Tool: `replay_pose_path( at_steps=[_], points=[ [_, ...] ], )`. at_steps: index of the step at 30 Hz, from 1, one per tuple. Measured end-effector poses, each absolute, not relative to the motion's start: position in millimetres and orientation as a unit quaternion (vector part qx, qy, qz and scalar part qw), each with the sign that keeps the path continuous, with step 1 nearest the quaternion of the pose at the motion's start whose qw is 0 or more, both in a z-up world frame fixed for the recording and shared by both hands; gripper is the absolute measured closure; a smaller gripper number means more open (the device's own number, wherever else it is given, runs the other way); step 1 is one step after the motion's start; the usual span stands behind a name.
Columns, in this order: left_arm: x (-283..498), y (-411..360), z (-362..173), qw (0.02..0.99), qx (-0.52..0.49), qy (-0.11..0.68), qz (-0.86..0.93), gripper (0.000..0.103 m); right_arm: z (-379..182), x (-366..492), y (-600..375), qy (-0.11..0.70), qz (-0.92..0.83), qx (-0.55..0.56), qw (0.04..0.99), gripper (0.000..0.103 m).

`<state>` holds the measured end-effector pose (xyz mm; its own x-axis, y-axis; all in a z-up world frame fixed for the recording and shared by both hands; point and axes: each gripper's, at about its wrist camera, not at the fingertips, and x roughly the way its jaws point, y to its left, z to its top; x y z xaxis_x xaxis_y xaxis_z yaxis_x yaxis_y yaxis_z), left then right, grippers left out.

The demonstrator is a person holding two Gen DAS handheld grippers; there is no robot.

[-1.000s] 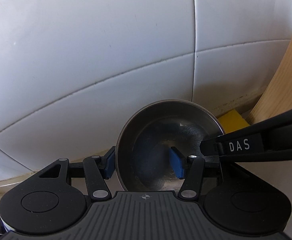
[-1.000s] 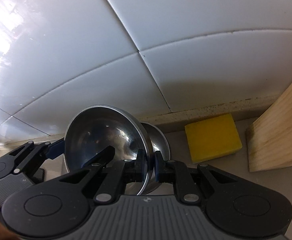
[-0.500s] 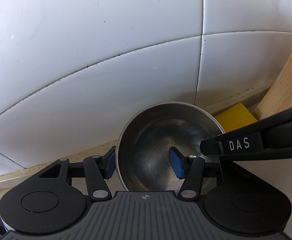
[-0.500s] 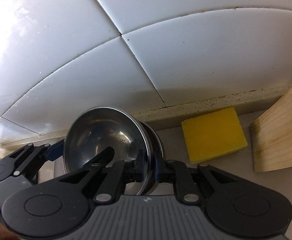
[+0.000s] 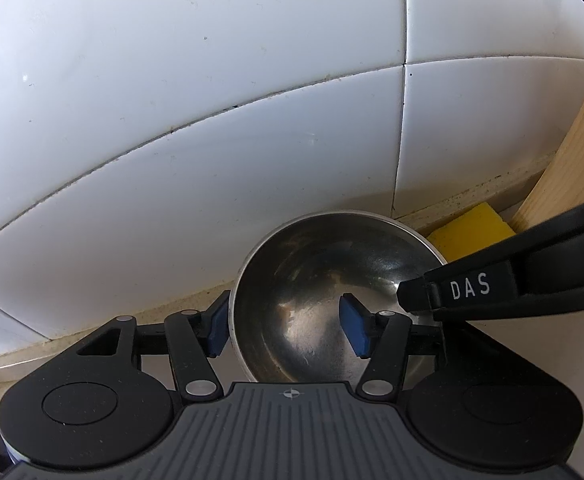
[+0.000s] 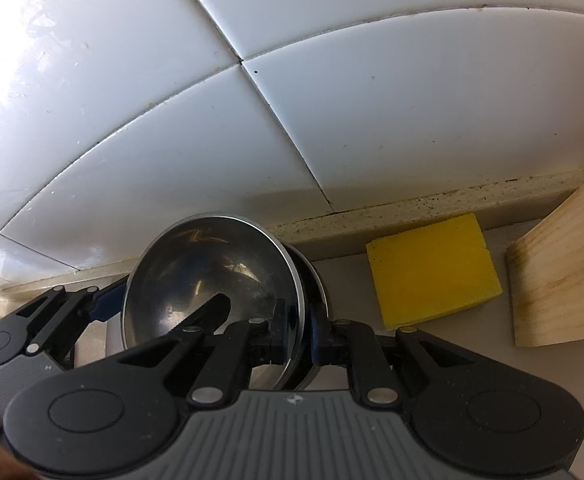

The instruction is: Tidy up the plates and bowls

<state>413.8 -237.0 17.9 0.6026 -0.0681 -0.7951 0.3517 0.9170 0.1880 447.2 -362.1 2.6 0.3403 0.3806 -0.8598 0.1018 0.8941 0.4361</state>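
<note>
The steel bowl point(image 6: 204, 280) is held over a second bowl point(image 6: 317, 280) on the counter point(image 6: 471, 344), near the far wall. Its right rim is pinched tight by the right claw point(image 6: 299, 336). The left claw point(image 5: 284, 330) has just been opened a little, and the left rim is loose between its pads. The bowl should be lowered slowly until it sits level inside.

Your left gripper point(image 5: 286, 326) straddles the steel bowl's point(image 5: 319, 276) left rim, one blue finger outside, one inside; its jaws have just been opening. Your right gripper point(image 5: 409, 304) pinches the right rim. A yellow sponge point(image 5: 471, 230) lies behind, against the tiled wall point(image 5: 212, 100).
</note>
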Motion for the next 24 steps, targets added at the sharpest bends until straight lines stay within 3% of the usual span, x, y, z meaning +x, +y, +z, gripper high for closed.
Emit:
replay_pose_path(
  at_steps=[24],
  points=[
    [413, -233, 8, 0.876, 0.167, 0.436, -0.119, 0.047, 9, 441, -354, 0.561, 0.083, 0.199, 0.799, 0.103]
  ],
)
